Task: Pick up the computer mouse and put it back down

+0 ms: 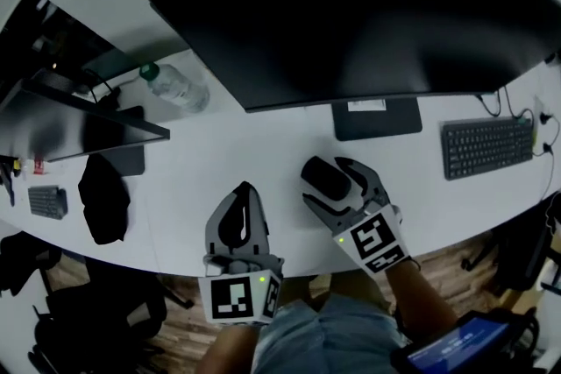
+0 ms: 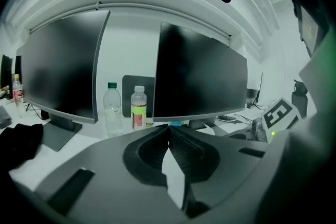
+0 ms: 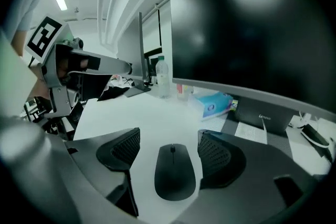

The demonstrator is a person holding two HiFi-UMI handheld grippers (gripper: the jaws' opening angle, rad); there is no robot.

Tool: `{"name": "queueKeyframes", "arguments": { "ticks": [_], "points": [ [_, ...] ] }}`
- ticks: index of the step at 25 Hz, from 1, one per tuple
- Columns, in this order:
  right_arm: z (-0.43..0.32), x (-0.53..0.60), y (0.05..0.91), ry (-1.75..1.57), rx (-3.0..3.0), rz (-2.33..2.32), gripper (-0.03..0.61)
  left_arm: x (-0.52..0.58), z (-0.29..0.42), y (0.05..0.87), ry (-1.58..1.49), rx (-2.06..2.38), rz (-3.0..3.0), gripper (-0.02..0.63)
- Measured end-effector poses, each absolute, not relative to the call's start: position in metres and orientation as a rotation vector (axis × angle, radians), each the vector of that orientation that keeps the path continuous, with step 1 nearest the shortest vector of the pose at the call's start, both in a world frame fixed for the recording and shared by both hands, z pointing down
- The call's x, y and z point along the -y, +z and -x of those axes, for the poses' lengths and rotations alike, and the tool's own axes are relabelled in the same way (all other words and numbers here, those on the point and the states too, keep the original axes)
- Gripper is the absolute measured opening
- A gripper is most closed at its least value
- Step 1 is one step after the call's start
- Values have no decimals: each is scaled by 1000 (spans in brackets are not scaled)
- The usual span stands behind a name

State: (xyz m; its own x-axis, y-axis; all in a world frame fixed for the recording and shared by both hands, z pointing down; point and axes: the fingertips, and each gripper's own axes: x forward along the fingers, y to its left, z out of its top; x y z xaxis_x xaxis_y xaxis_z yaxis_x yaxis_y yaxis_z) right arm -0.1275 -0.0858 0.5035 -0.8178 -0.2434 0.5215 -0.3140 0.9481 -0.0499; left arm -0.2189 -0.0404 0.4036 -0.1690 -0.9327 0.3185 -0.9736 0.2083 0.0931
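Note:
A black computer mouse (image 1: 326, 179) lies flat on the white desk (image 1: 219, 162), in front of the big monitor's stand. My right gripper (image 1: 337, 187) is open and straddles it. In the right gripper view the mouse (image 3: 174, 173) sits between the two ribbed pads (image 3: 125, 148), with a strip of white desk showing on each side. My left gripper (image 1: 244, 188) rests near the desk's front edge, left of the mouse, and is shut with nothing in it. In the left gripper view its jaws (image 2: 169, 132) meet at the tips.
A wide dark monitor (image 1: 351, 13) spans the back, with its stand base (image 1: 377, 118) just beyond the mouse. A keyboard (image 1: 488, 146) lies at the right. At the left are a water bottle (image 1: 175, 88), a second monitor (image 1: 79, 123) and black cloth (image 1: 103, 197). A blue tissue box (image 3: 212, 104) sits by the stand.

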Motion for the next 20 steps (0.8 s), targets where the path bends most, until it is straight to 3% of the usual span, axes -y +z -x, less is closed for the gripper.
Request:
{"name": "queueKeyframes", "arguments": {
  "ticks": [12,20],
  "points": [
    [117,87,572,209,2436,-336,374,36,221,456,228,2142,-1678,8],
    [114,87,578,180,2394,-326,308,38,221,450,213,2153,-1681,8]
  ]
}}
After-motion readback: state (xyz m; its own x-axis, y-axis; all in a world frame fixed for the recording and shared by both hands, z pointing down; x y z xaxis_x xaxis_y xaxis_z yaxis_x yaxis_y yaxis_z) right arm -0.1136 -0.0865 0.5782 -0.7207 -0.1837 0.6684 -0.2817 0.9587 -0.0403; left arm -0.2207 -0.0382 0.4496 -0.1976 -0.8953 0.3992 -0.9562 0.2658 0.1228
